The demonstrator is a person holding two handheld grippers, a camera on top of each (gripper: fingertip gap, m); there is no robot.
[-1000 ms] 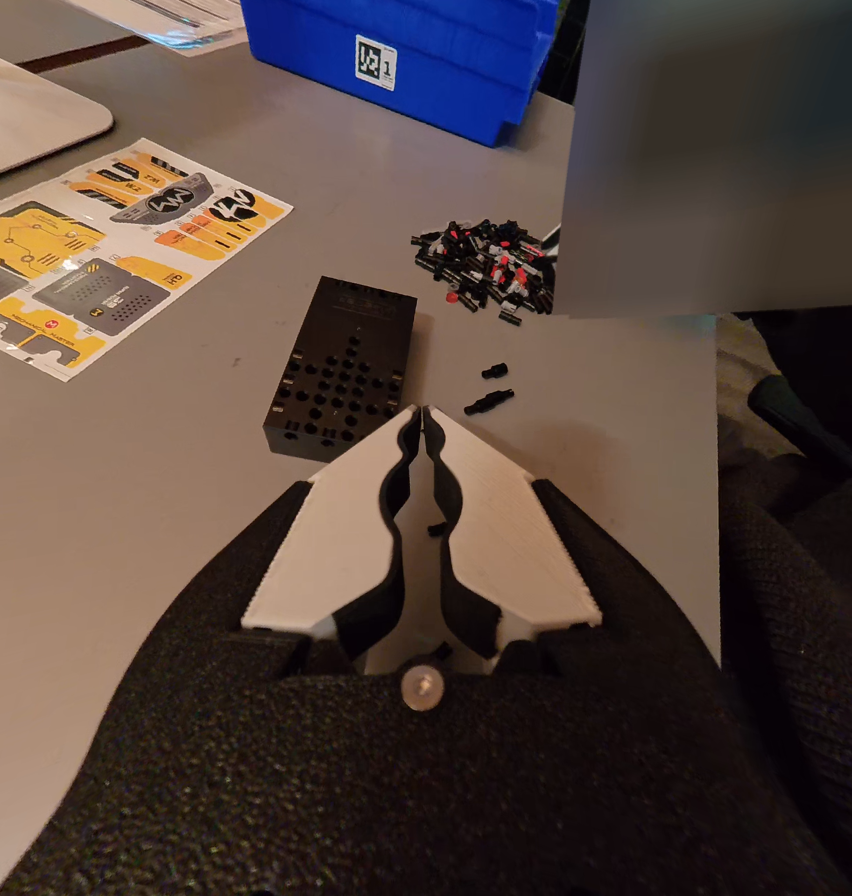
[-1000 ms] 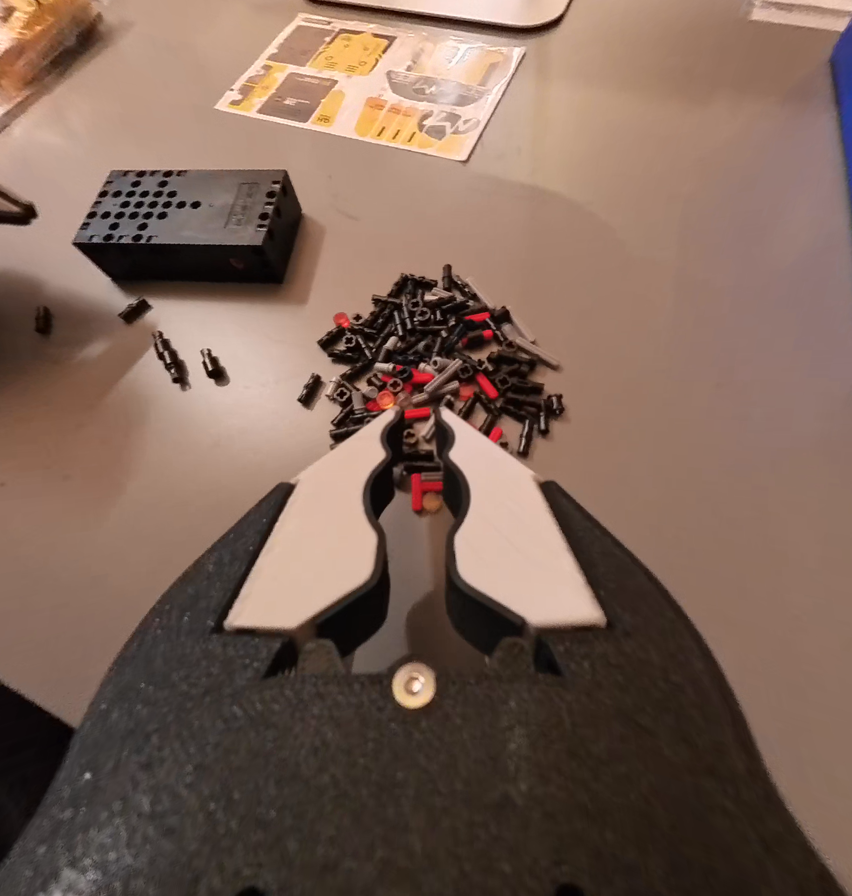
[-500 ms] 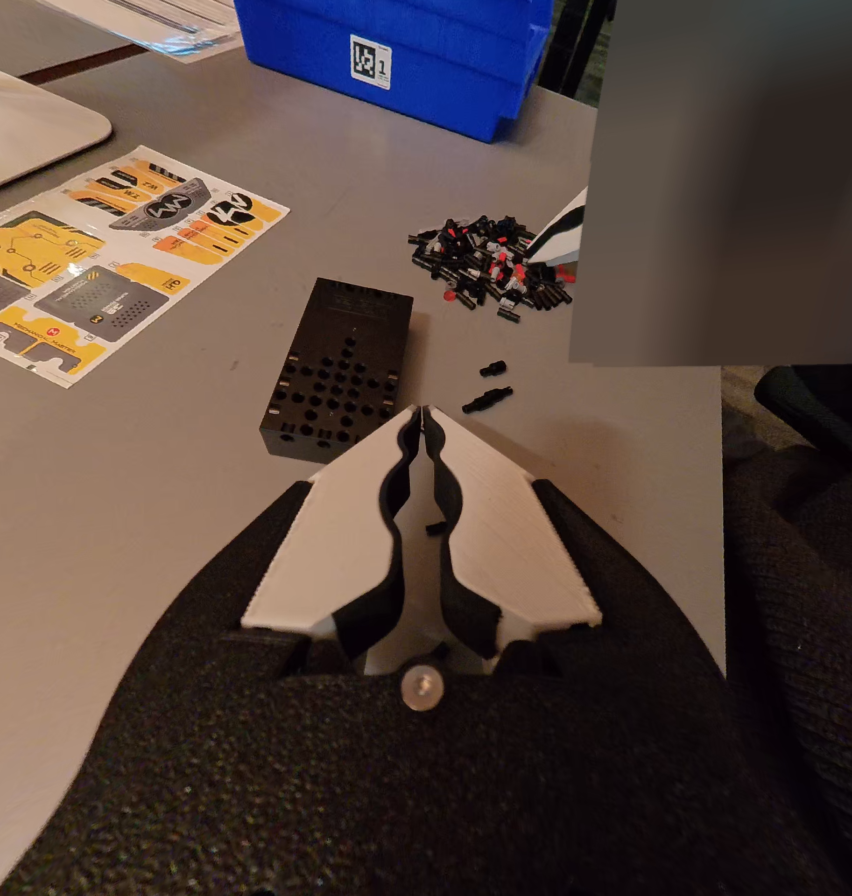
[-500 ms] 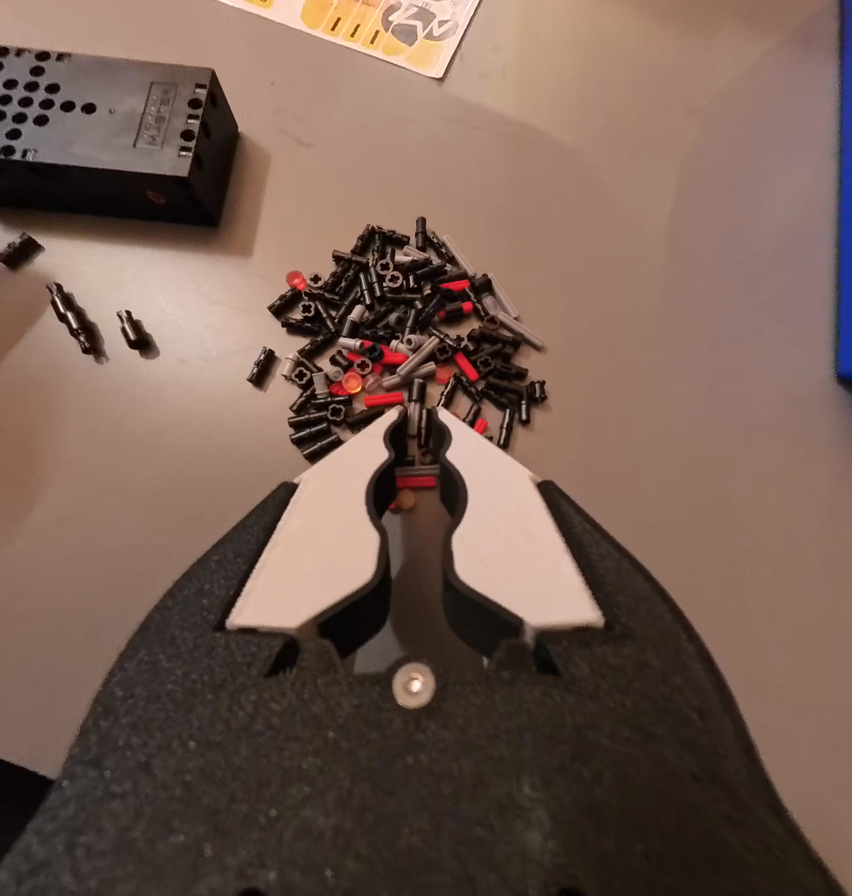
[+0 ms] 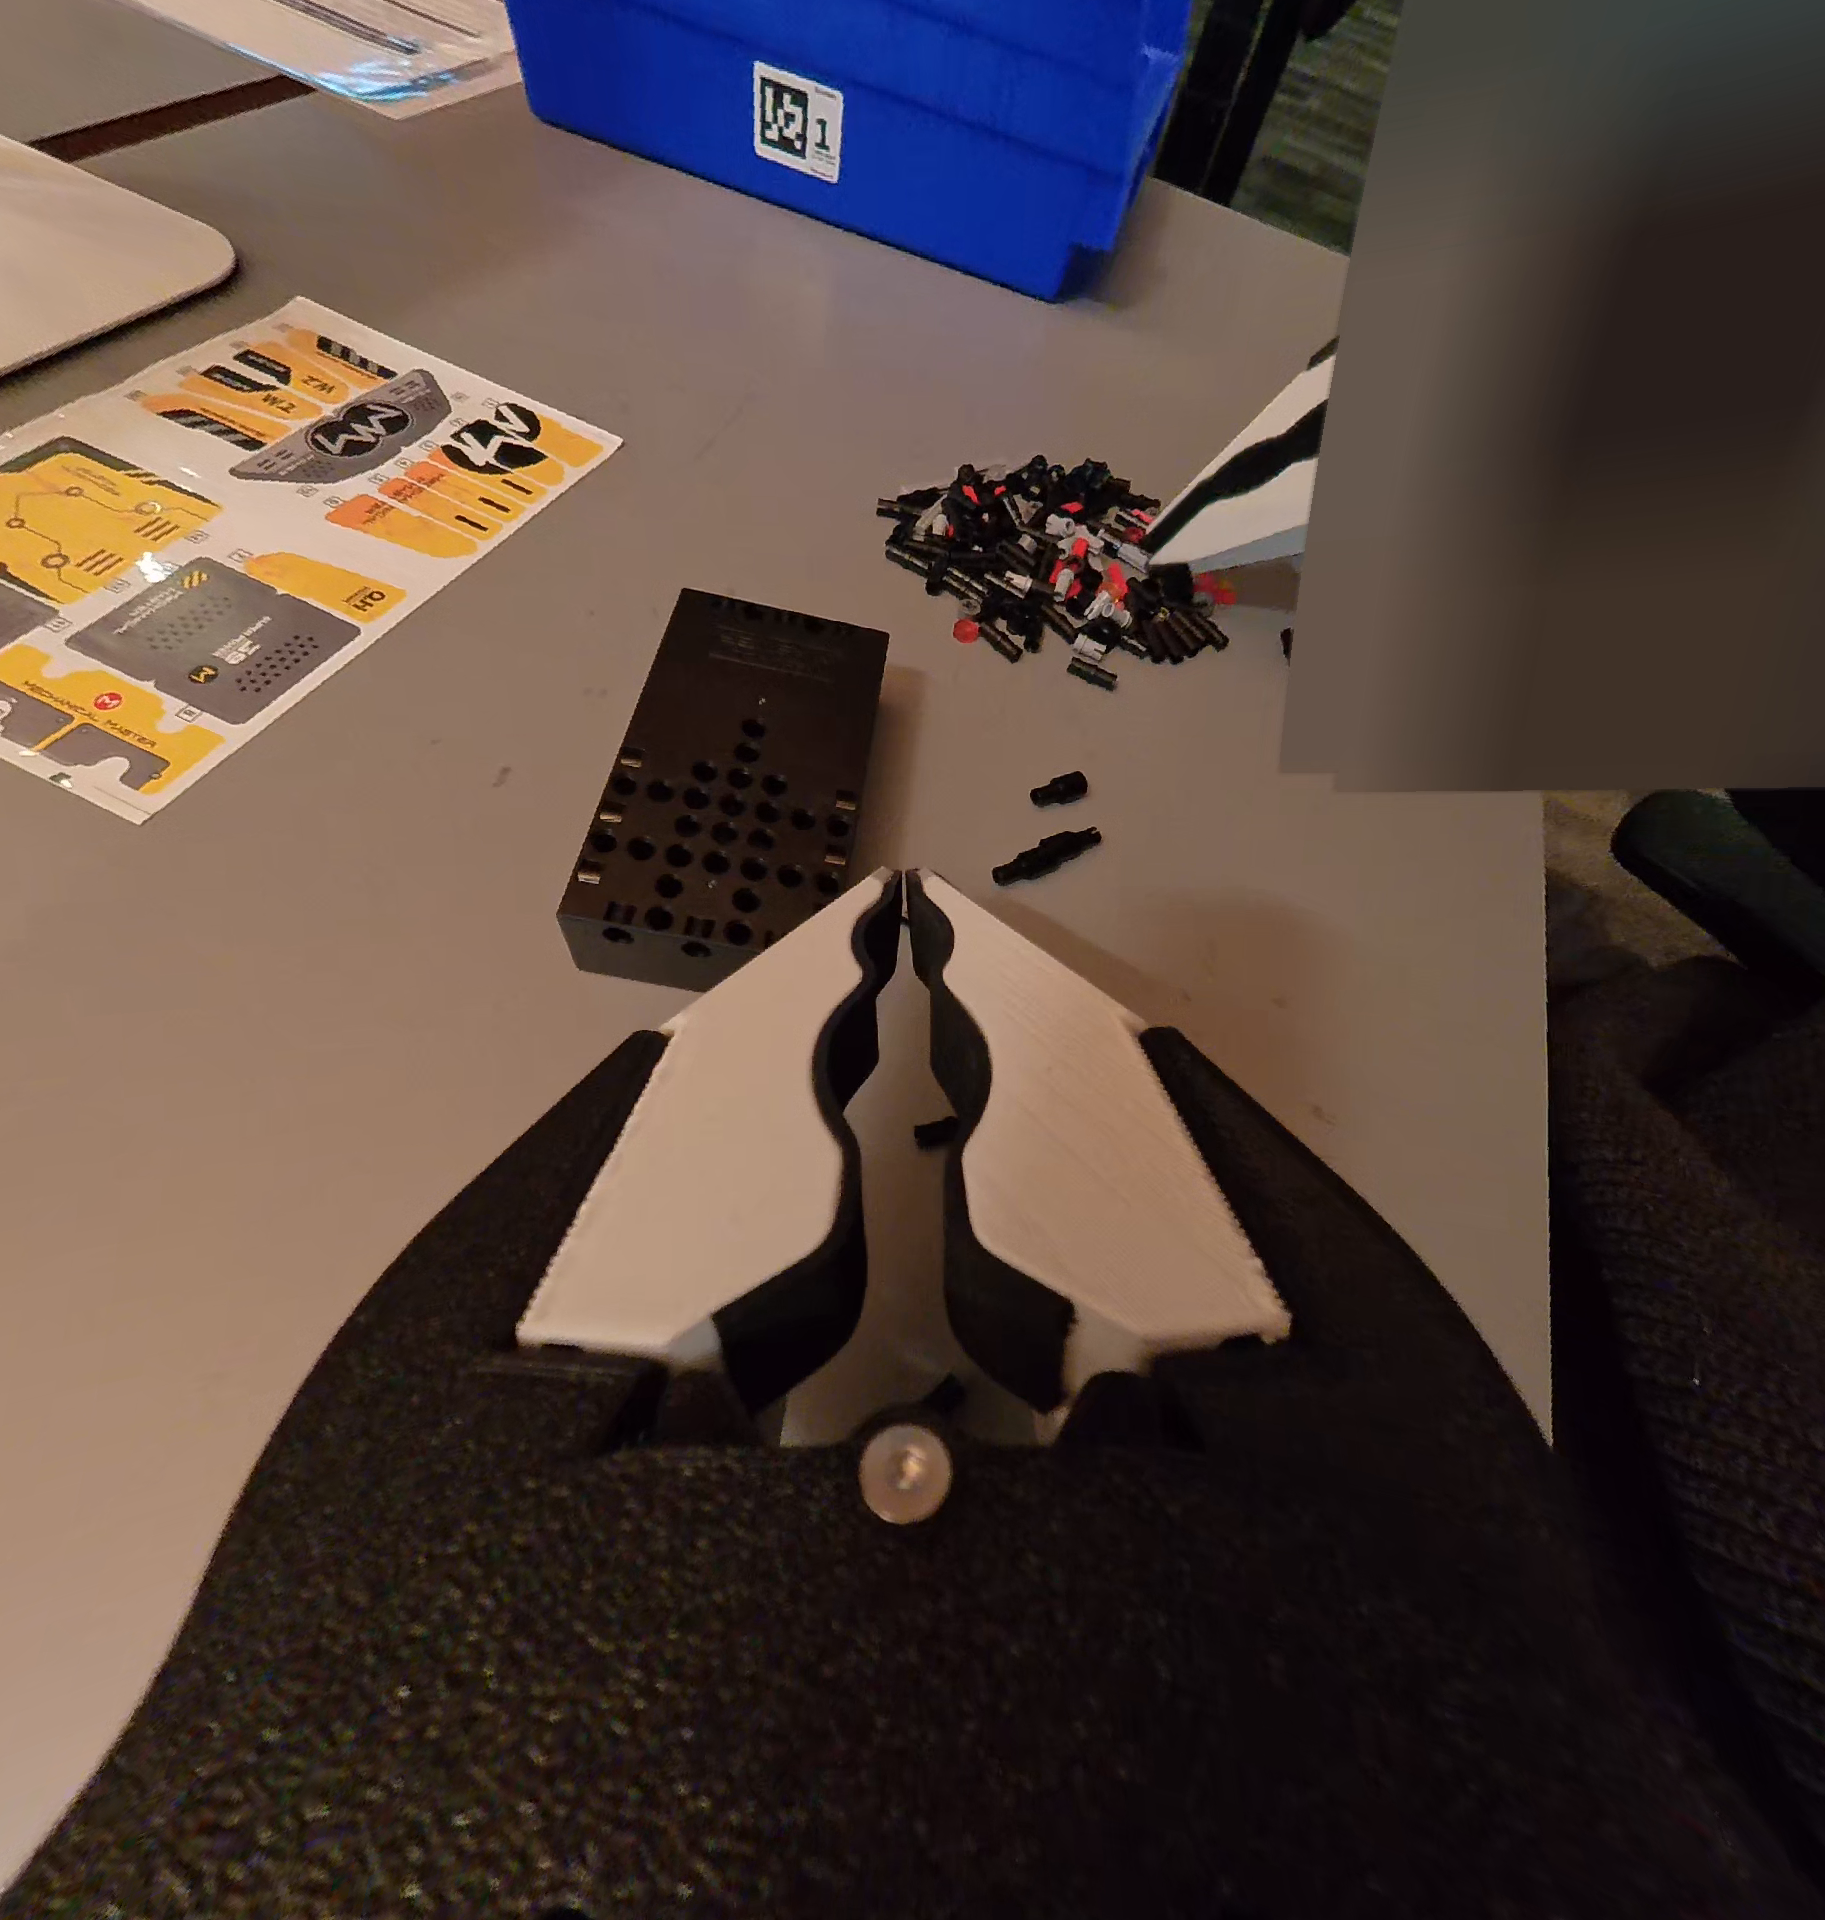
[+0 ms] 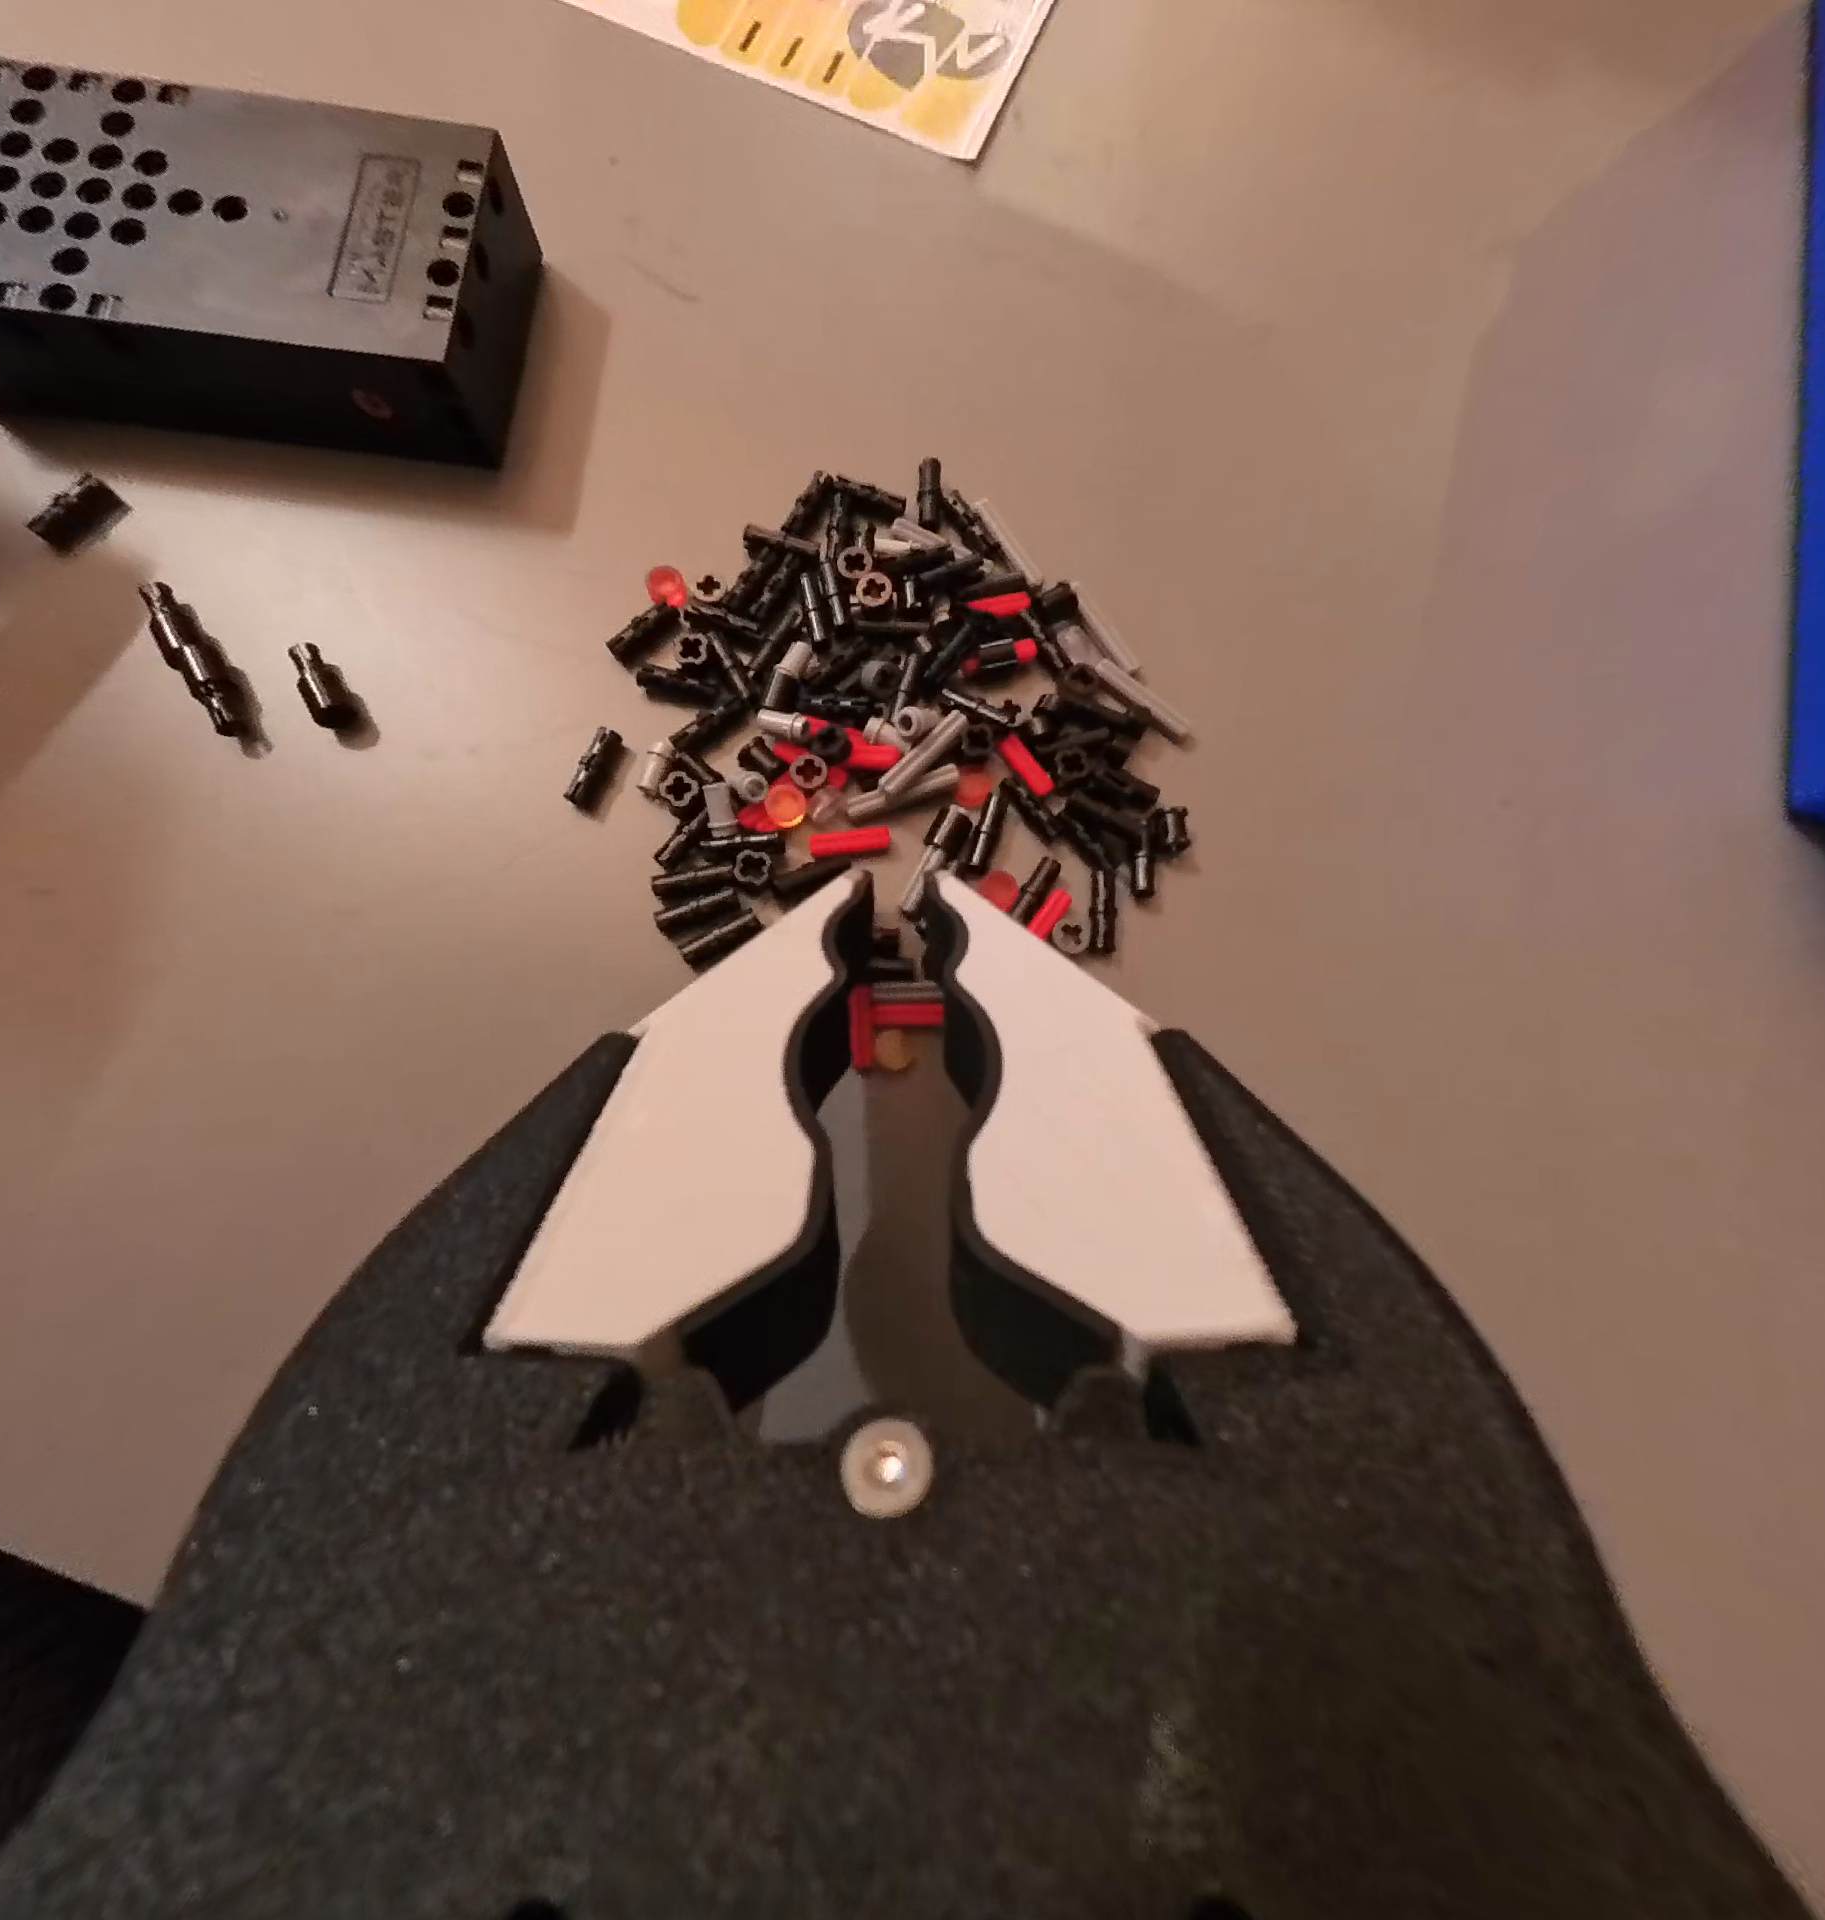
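A heap of small black, red and grey pins point(image 6: 887, 707) lies on the grey table point(image 6: 1303, 935). My right gripper point(image 6: 900, 883) hovers at the heap's near edge with its jaws a narrow gap apart, and I see no pin held between the tips. In the left wrist view its white tip point(image 5: 1230, 499) reaches into the heap point(image 5: 1043, 561). My left gripper point(image 5: 903, 878) is shut and empty at the near right corner of a black block with holes point(image 5: 742, 769). Two loose black pins point(image 5: 1048, 855) lie just right of it.
Several loose black pins point(image 6: 196, 660) lie between the block point(image 6: 212, 260) and the heap. A yellow sticker sheet point(image 5: 212, 540) lies far left and a blue bin point(image 5: 887, 125) at the back. The table edge point(image 5: 1542, 1039) runs close on the right. The tips of one gripper are about 20 cm away from the tips of the other. The block point(image 6: 212, 260) is about 6 cm from my left fingertips and 15 cm from my right. Seen from the left wrist view point(image 5: 800, 742) as well.
The right gripper has moved closer to the heap and its jaws have narrowed. The left gripper has stayed shut and almost still.
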